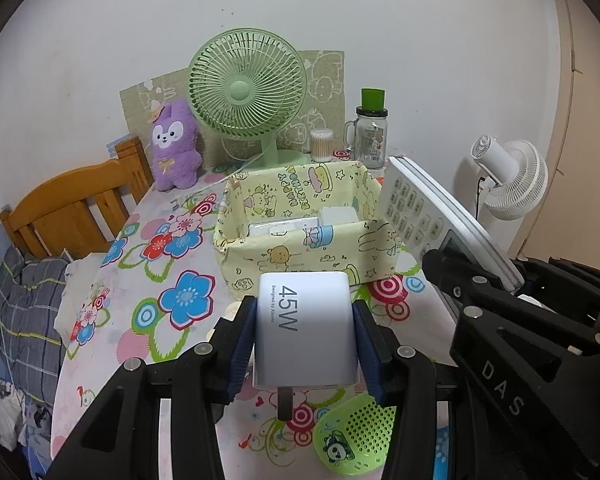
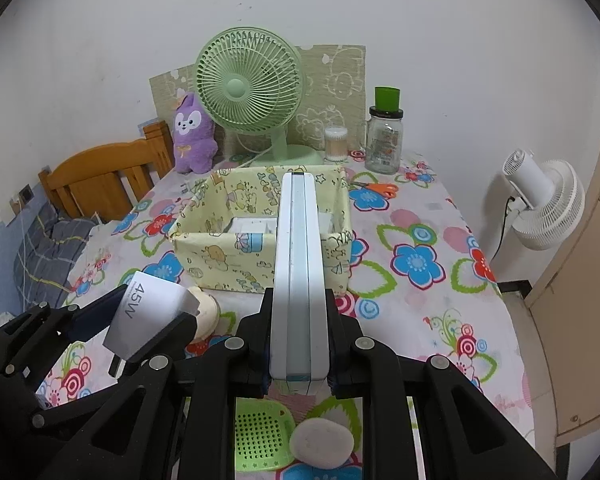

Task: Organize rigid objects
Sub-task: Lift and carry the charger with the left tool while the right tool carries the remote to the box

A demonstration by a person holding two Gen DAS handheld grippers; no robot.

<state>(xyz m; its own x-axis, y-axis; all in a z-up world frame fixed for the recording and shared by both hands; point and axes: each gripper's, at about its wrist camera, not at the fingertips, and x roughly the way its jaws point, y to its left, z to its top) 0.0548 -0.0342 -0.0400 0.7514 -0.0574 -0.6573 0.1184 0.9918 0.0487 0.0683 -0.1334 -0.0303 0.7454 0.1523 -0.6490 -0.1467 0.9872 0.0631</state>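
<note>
Floral cloth in pink, blue and red covers the table (image 2: 420, 280), which stands against a white wall.

Left gripper (image 1: 305, 336): its blue-padded fingers (image 1: 242, 344) are clamped on the two sides of a white charger (image 1: 306, 332), held above the cloth just in front of the basket. Grey print on its face reads "45W" and "Designed by Xiaomi". A dark prong sticks out of its near end.

Right gripper (image 2: 298, 340): its fingers (image 2: 260, 332) squeeze a long white remote control (image 2: 298, 272) edge-on, so its far end reaches out over the basket's right side. From the left wrist view the remote's (image 1: 428, 216) rows of pale buttons and small screen show, tilted up and to the left. White letters "DAS" mark the black frame of this gripper.

Below the grippers, on the cloth, lie a green perforated disc with a panda picture (image 1: 354, 436) and a white oval case (image 2: 322, 442).

A yellow fabric basket (image 1: 300, 256) printed with cartoon animals sits mid-table; white boxy items (image 1: 324, 218) already lie inside.

Behind it, along the wall, stand a green desk fan (image 1: 246, 92), a purple plush toy (image 1: 174, 146), a clear tub of cotton swabs (image 1: 321, 144) and a glass jar with a green cap (image 1: 371, 132). Orange-handled scissors (image 2: 376, 189) lie right of the basket. A white clip fan (image 2: 540, 204) is mounted off the table's right edge, and a wooden bed frame (image 1: 72, 204) is at left.
</note>
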